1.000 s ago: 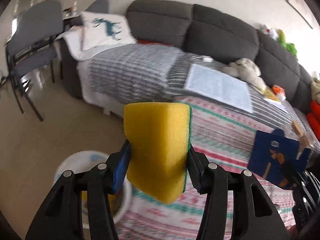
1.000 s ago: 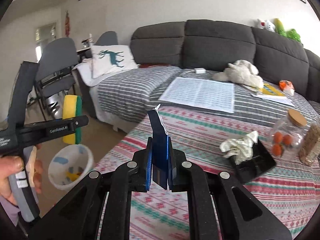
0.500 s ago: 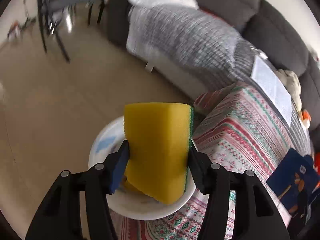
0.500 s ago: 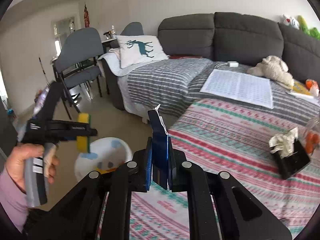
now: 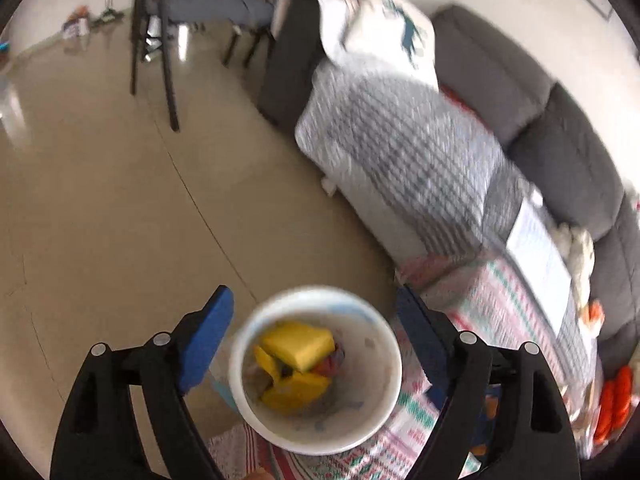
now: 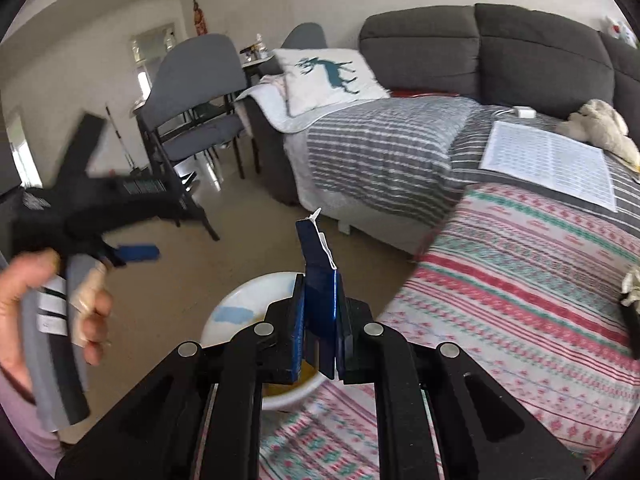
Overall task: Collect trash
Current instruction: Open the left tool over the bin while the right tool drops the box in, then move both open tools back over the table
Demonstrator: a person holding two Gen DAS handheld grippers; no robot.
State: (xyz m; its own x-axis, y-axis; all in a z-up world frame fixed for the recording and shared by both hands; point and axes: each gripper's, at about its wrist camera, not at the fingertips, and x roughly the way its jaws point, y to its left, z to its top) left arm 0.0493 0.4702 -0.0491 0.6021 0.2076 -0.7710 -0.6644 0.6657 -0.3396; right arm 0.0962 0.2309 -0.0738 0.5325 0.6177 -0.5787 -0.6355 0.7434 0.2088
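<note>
1. Left hand-held gripper [image 5: 310, 344] hanging straight over the white trash bin [image 5: 256, 320], jaws opening, nothing between the blue pads. Positioned that way, presumably, so a release falls into the bin's mouth.
2. Yellow sponge [image 5: 298, 344] lying inside the bin on top of other yellow and red scraps. No longer gripped, apart from both pads.
3. Right hand-held gripper [image 6: 320, 320] clamped narrow on a torn blue carton piece [image 6: 318, 280], held upright with its ragged white edge pointing up. Poised just above the bin's near rim; likely next for the drop.
4. Bin standing on the floor, tight against the corner of the patterned bedspread [image 6: 520, 280]. Handy for both hands.
5. Hard to read: left wrist view smeared with motion, so the lower bin contents stay unidentifiable. In the right wrist view, most of the bin is hidden behind the gripper body, and the left gripper is only a dark blur held in a hand [image 6: 24, 300]. More rubbish at the bedspread's right edge, cut off, only a crumpled white bit showing.
</note>
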